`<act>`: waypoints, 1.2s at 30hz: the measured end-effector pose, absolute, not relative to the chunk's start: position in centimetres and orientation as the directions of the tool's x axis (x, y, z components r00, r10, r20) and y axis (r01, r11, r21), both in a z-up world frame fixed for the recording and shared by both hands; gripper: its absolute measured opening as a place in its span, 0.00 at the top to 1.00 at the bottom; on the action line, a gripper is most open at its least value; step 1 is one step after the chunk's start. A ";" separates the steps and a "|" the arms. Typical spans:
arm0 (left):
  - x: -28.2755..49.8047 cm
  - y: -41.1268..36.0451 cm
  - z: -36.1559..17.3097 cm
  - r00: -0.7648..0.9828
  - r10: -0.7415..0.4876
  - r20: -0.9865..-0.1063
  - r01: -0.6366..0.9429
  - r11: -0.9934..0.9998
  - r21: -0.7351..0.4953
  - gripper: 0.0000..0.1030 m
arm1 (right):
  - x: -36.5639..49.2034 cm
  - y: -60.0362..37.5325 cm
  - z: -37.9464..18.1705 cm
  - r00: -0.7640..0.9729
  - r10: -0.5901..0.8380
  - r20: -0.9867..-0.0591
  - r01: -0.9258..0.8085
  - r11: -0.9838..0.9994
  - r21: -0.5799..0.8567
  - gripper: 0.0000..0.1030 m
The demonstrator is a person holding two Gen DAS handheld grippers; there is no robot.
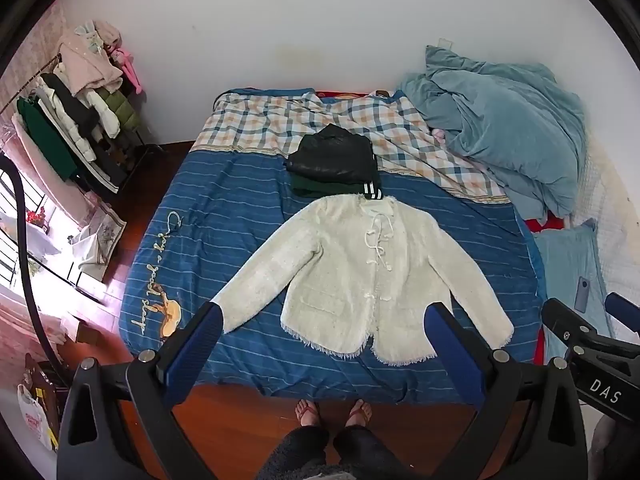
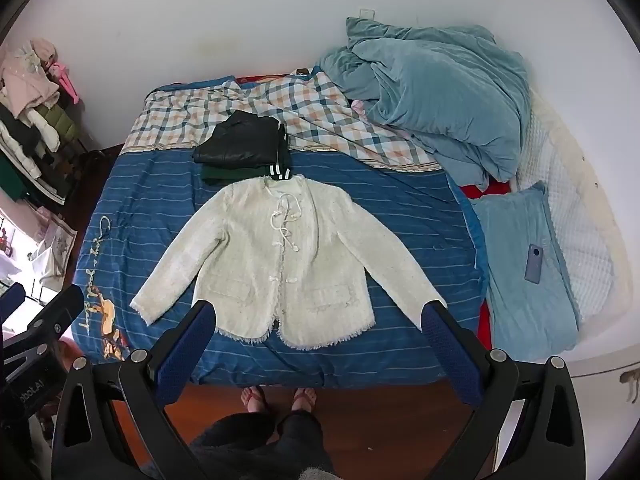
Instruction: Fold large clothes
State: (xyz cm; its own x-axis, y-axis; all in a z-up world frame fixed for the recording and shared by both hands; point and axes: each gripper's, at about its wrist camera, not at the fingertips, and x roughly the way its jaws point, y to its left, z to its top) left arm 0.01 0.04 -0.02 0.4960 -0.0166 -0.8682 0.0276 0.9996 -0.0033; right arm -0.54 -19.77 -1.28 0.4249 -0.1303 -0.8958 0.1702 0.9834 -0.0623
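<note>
A cream tweed jacket (image 1: 360,276) lies flat, front up, sleeves spread, on the blue striped bed sheet (image 1: 224,220); it also shows in the right wrist view (image 2: 276,264). Behind its collar sits a stack of folded dark clothes (image 1: 334,164), black on top of green, also in the right wrist view (image 2: 240,148). My left gripper (image 1: 324,320) is open and empty, held above the jacket's hem. My right gripper (image 2: 320,316) is open and empty, also above the hem. The right gripper shows at the edge of the left wrist view (image 1: 588,336).
A crumpled blue duvet (image 2: 436,100) and plaid blanket (image 2: 280,108) lie at the bed's far side. A phone (image 2: 534,264) rests on a blue pillow (image 2: 520,280) at right. A clothes rack (image 1: 76,116) stands left. The person's feet (image 1: 332,412) are on the wooden floor.
</note>
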 end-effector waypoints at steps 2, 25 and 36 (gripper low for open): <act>0.0 0.1 0.0 0.496 -0.017 -0.868 0.029 1.000 -0.003 0.00 | -0.5 -19.9 -1.3 0.427 -0.128 -0.895 0.170 0.984 -0.060 0.00; 0.1 -0.7 0.3 0.502 -0.014 -0.865 0.047 0.999 0.012 0.00 | -0.5 -20.0 -1.2 0.427 -0.134 -0.894 0.171 0.983 -0.065 0.00; 0.0 -0.5 0.3 0.507 -0.012 -0.862 0.049 0.999 0.015 0.00 | -0.4 -20.5 -0.6 0.427 -0.133 -0.894 0.168 0.984 -0.066 0.00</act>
